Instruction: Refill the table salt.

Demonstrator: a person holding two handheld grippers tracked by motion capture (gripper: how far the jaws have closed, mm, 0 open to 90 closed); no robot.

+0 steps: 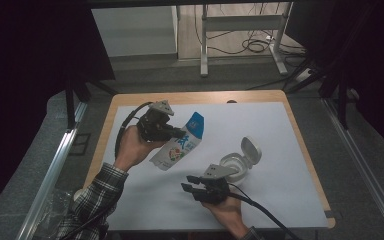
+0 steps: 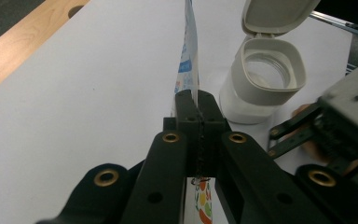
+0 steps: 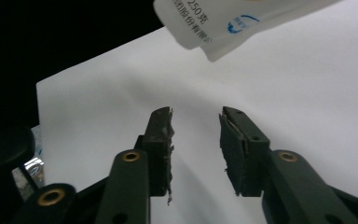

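The left gripper [image 1: 176, 134] is pinching the pouch [image 1: 180, 145] flat between shut jaws, holding it tilted above the table's [image 1: 130, 100] middle, probably for pouring into the open-lidded jar [image 1: 237, 165] nearer the right edge. The right gripper [image 1: 189, 183], jaws apart and gripping nothing, is waiting by the near edge. The pouch is looking white with a blue top.

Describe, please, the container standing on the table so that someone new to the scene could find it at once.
Start at the white sheet covering the wooden table and look to its right half, just beyond the right gripper. There stands a squat white jar with its mouth open. Unlike the flat blue-and-white pouch held by the left gripper, it is rigid, upright, and has a hinged flip lid tipped back.
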